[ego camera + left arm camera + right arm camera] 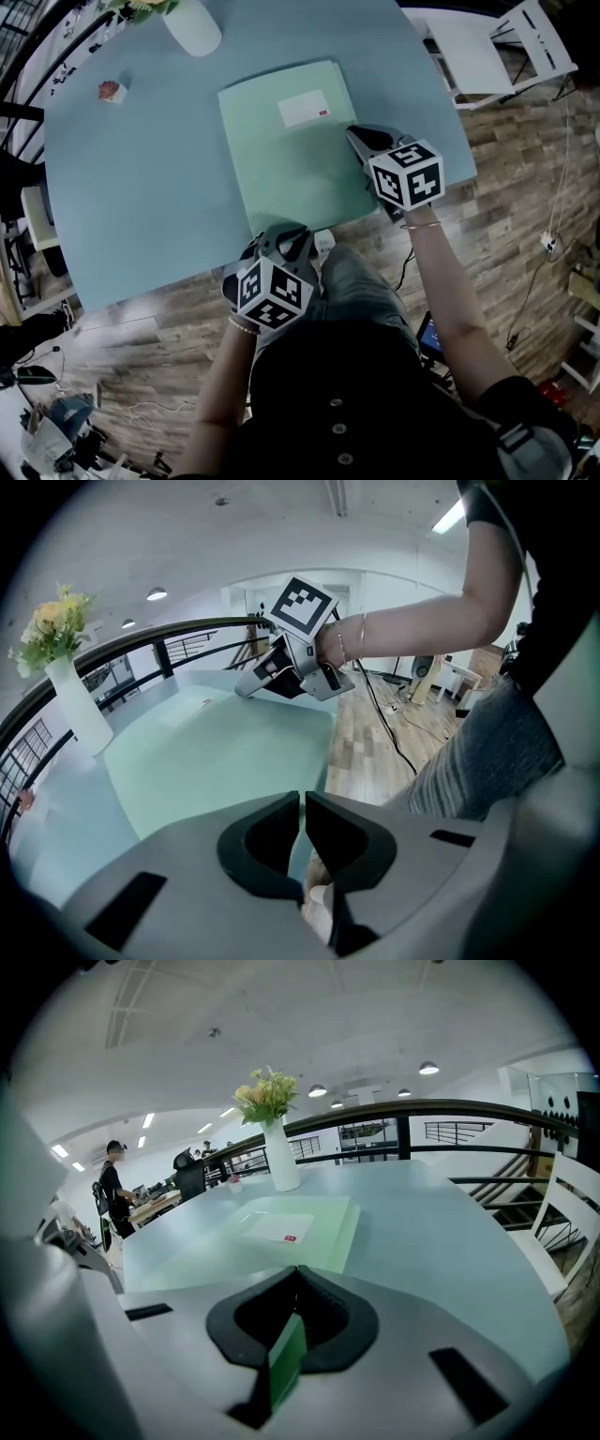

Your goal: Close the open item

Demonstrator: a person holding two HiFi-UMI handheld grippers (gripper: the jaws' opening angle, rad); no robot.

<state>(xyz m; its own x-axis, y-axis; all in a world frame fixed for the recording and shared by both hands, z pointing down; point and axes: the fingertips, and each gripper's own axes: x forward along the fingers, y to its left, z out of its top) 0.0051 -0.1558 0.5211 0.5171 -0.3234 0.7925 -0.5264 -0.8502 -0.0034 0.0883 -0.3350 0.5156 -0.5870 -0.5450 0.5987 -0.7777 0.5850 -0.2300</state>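
Observation:
A pale green folder with a white label lies flat and closed on the teal table. My right gripper sits at the folder's right edge, shut on a thin green strip of cover that stands edge-on between its jaws. My left gripper is at the folder's near edge by the table's front. Its jaws are almost together, and the folder's edge runs into the narrow slit between them. The left gripper view also shows the right gripper across the folder. The folder's label side faces up.
A white vase with flowers stands at the table's far side, a small pink and white object at the far left. A white chair is beyond the right edge. A small white thing sits beside my left gripper. Wooden floor lies below.

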